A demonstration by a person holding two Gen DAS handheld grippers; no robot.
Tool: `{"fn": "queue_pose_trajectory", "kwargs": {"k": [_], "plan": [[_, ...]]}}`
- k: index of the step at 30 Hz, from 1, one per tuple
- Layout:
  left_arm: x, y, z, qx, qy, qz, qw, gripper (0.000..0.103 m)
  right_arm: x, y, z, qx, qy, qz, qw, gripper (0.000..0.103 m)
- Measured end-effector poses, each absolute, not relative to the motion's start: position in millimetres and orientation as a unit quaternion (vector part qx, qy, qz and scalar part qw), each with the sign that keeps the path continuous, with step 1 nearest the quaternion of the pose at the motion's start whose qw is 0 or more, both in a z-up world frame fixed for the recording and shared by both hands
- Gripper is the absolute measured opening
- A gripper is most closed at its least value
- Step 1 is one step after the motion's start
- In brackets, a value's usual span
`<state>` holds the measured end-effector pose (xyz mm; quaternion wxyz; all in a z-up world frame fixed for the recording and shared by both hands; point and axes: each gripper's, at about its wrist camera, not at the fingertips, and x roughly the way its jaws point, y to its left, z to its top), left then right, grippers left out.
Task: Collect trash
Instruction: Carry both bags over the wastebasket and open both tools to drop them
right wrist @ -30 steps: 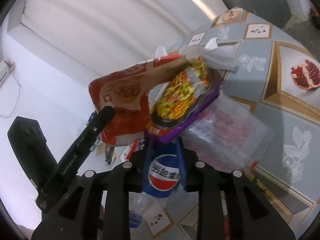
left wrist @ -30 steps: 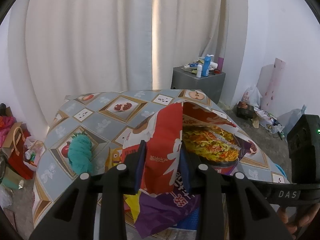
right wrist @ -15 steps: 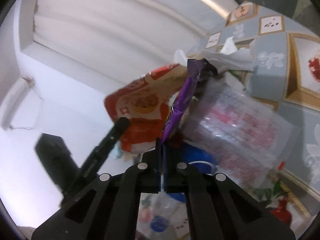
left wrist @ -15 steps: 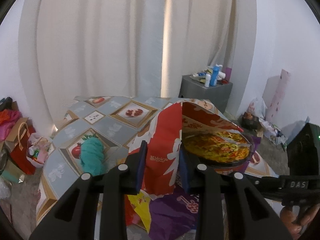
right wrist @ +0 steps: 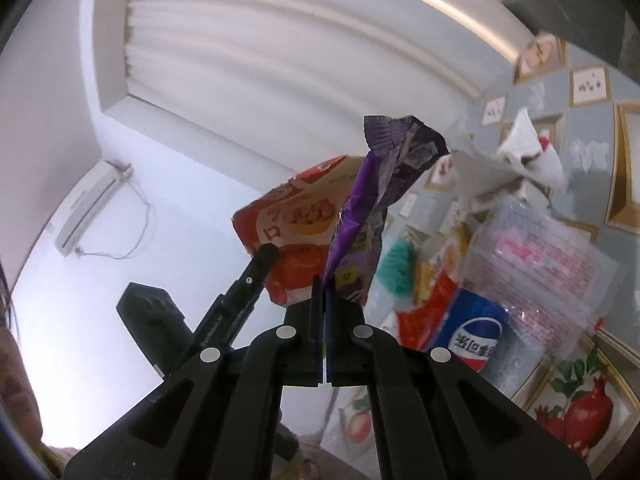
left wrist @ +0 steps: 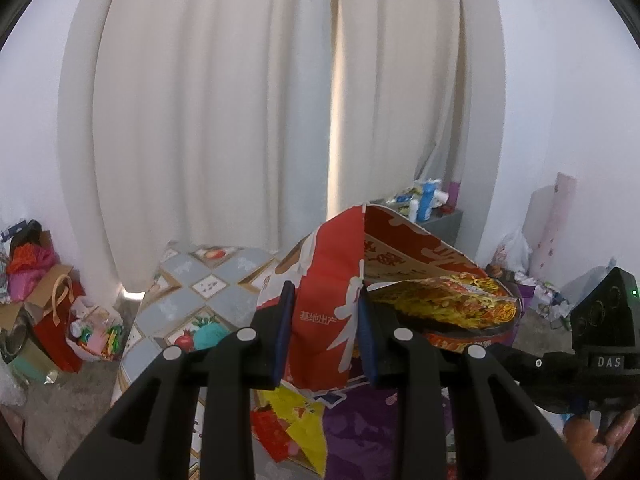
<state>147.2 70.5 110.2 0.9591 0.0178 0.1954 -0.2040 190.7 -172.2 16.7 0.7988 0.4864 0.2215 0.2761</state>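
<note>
Left gripper [left wrist: 325, 336] pinches the red snack bag [left wrist: 332, 280] between its 2 blue pads [left wrist: 285, 332], bag held up off the table with its torn mouth gaping to the right. Right gripper [right wrist: 323, 336] has its fingers pressed together on the lower edge of the purple wrapper [right wrist: 368, 216], which stands up crumpled just in front of the same red snack bag in that view. In the left wrist view the purple wrapper's printed noodle face [left wrist: 448, 300] lies flat just beside the bag mouth, touching it or not, cannot tell. Below both grippers the table [left wrist: 192, 280] with fruit-print cloth carries more trash: a blue cola bottle [right wrist: 476, 332], a red-yellow wrapper [left wrist: 296, 428], a clear plastic bag with red print [right wrist: 552, 268] and a white crumpled tissue [right wrist: 528, 152]. A teal ball of yarn [left wrist: 208, 334] sits on the table near its left edge. Further off, a red gift bag [left wrist: 60, 320] on the floor to the left, a grey cabinet [left wrist: 440, 220] with bottles on top, then white curtains [left wrist: 280, 100] across the back.
</note>
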Motion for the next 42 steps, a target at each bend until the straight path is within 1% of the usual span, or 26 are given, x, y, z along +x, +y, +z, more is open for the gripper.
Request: {"fn": "queue_pose_trajectory", "kwargs": {"k": [5,10,15,19,24,27,32,35,40,41,42], "plan": [[118,55,131,0.023,0.179,-0.238,0.954,0.028,151,-191,33,0.479,0.188,0.272,0.813,0.0],[93,14,138,0.032,0.185,-0.296,0.937,0.028,103,-222,35,0.481,0.158,0.236,0.829,0.0],[72,-54,133,0.048,0.202,-0.379,0.902,0.028,44,-270,33,0.493,0.119,0.163,0.846,0.0],[61,-128,117,0.061,0.235,-0.467,0.85,0.028,-2,-304,22,0.499,0.089,0.079,0.859,0.0],[48,-216,93,0.091,0.274,-0.541,0.79,0.028,-54,-348,-4,0.509,0.069,-0.044,0.857,0.0],[41,-277,67,0.12,0.312,-0.575,0.747,0.028,-71,-371,-29,0.53,0.064,-0.097,0.84,0.0],[46,-373,5,0.155,0.403,-0.594,0.679,0.028,-80,-409,-85,0.584,0.081,-0.168,0.79,0.0],[46,-422,-35,0.183,0.441,-0.586,0.654,0.028,-83,-436,-114,0.619,0.101,-0.201,0.753,0.0],[50,-483,-99,0.218,0.498,-0.562,0.623,0.029,-77,-480,-170,0.661,0.121,-0.24,0.701,0.0],[53,-496,-115,0.229,0.508,-0.551,0.622,0.03,-77,-489,-177,0.667,0.125,-0.246,0.692,0.002],[55,-506,-126,0.234,0.516,-0.546,0.617,0.038,-77,-498,-190,0.678,0.129,-0.252,0.678,0.005]]}}
